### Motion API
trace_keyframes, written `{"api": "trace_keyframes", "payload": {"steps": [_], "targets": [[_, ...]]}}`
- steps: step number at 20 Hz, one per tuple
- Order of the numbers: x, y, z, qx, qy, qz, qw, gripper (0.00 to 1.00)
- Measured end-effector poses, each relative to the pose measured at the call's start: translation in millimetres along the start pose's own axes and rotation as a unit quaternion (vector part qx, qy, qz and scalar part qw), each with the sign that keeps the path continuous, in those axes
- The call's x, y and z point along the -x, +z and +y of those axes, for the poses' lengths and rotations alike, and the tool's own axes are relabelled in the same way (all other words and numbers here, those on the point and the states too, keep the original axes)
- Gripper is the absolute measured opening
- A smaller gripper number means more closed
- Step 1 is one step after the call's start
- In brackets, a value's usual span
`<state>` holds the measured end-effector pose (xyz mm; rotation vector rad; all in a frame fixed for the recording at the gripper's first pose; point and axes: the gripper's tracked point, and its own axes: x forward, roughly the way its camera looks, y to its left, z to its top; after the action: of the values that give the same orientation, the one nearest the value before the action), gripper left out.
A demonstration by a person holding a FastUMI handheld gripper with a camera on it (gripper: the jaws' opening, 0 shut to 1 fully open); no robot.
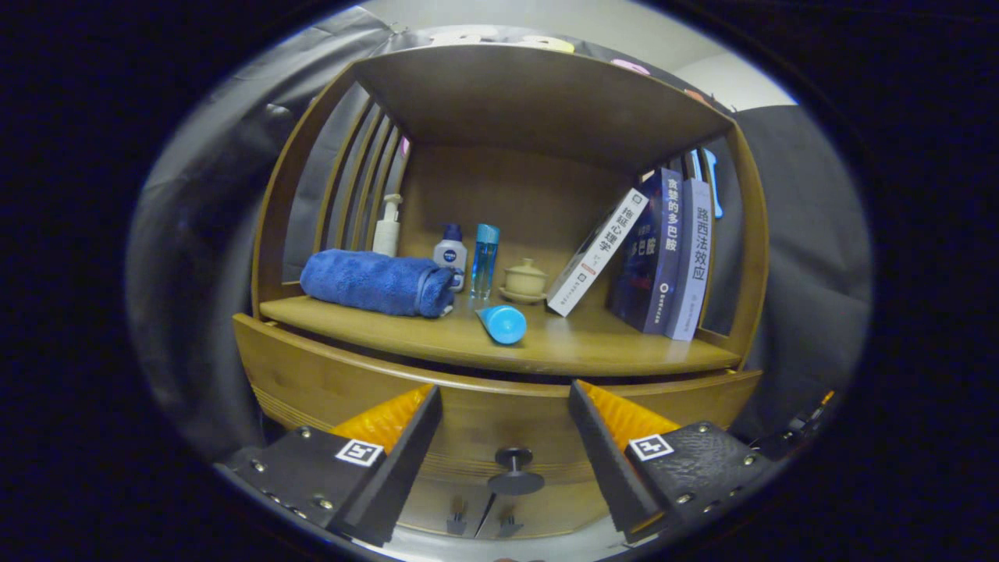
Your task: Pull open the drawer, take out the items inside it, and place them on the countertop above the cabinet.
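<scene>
Drawer shut, gripper poised at its knob

Drawer front [484, 417] sits closed beneath the countertop [562, 351]. Nearest, the gripper [505, 425] is level, fingers spread wide either side of the black knob [515, 471], touching nothing. Beyond lie a blue tube [502, 323], rolled towel [378, 282], bottles, books.

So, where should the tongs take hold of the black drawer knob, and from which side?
Grip the black knob by its round disc, coming straight from the front of the drawer front. The disc stands off the wood on a thin stem, so a finger can close on each side of it. The tongs are open, with the knob between the two fingers.
</scene>
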<state>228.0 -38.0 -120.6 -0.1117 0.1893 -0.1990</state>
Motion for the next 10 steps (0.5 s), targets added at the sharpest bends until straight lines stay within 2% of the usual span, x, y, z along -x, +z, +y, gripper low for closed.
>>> {"api": "trace_keyframes", "payload": {"steps": [10], "targets": [[-15, -2, 7, 0.019, 0.003, -0.005, 1.0, 0.99]]}}
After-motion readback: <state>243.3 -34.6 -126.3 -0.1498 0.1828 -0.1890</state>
